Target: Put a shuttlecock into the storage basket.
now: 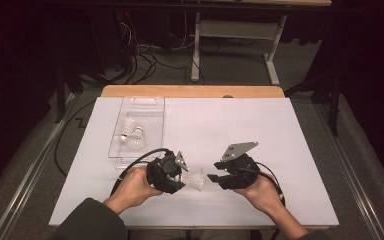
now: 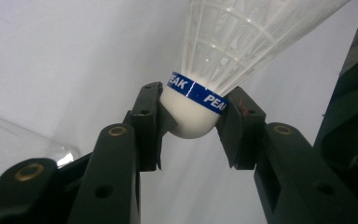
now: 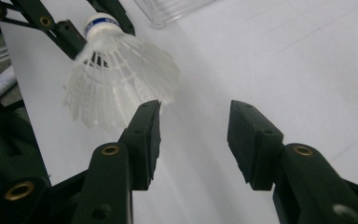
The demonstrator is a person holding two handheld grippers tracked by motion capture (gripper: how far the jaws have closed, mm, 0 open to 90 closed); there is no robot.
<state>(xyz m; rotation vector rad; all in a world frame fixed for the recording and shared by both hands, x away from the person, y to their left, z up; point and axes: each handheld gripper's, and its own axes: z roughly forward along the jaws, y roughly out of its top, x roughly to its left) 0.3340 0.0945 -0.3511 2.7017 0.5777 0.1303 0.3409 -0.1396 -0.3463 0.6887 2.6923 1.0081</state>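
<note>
A white plastic shuttlecock (image 1: 195, 178) with a blue band hangs just above the white table near its front edge. My left gripper (image 1: 182, 179) is shut on its rounded cork base (image 2: 189, 116), one pad pressing each side, and the skirt points toward my right gripper. In the right gripper view the shuttlecock's skirt (image 3: 116, 79) lies just beyond the left jaw. My right gripper (image 1: 212, 176) is open with nothing between its pads (image 3: 144, 135), a short way to the right of the skirt.
A clear plastic box (image 1: 142, 98) stands at the back left of the table with two more shuttlecocks (image 1: 132, 135) inside. White table surface (image 1: 250, 125) stretches to the right and rear. Beyond the far wooden edge are cables and a desk frame.
</note>
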